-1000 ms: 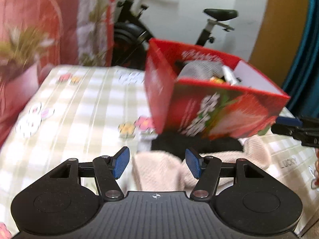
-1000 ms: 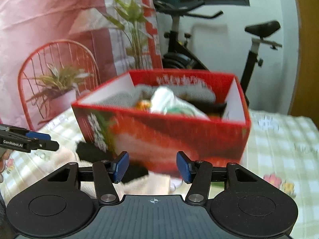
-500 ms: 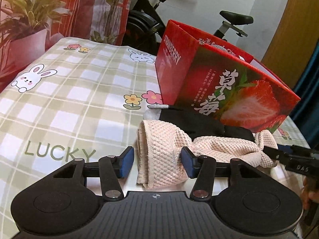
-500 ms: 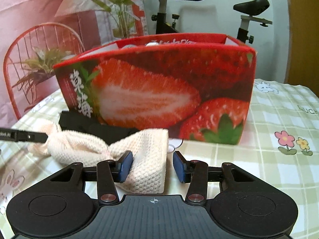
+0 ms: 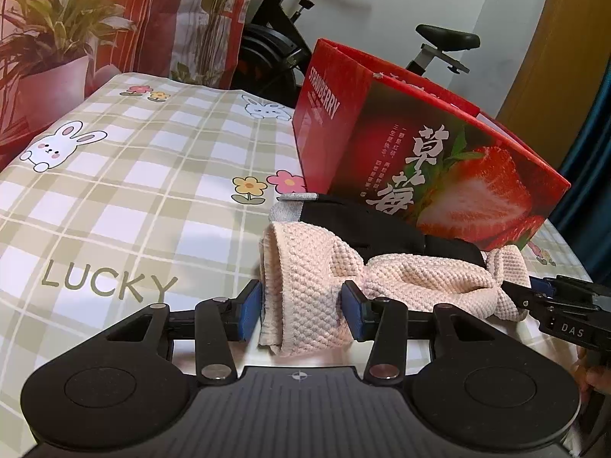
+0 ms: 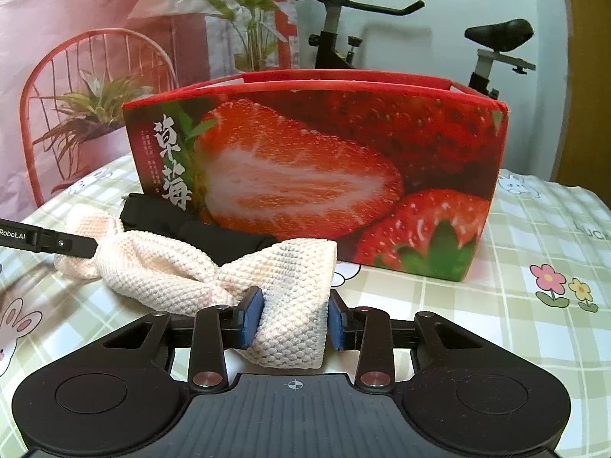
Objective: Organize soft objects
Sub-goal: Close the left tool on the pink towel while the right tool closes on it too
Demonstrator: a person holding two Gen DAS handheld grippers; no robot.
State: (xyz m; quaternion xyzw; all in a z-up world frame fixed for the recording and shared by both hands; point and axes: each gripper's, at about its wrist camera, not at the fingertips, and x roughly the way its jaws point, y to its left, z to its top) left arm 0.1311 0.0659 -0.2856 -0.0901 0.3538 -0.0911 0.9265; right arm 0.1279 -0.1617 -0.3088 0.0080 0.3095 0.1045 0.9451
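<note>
A red strawberry box [image 6: 317, 168] is set on a checked tablecloth [image 5: 114, 191]; its contents are hidden. Before it, a pink knitted towel [image 6: 214, 271] is clamped at opposite ends by the left gripper [image 5: 301, 315] and the right gripper [image 6: 292, 316], whose jaws have just been closing.

Towel [image 5: 382, 267] lies on the tablecloth [image 5: 133, 175] before the box [image 6: 317, 160] — a dark cloth [image 5: 366, 229] between them

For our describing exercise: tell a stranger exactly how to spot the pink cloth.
Find the big red strawberry box on the checked tablecloth. In front of it, partly over a black cloth, lies the pink cloth. It alone is pale and knobbly, twisted like a bow, each end between a hand-held gripper's pads.
</note>
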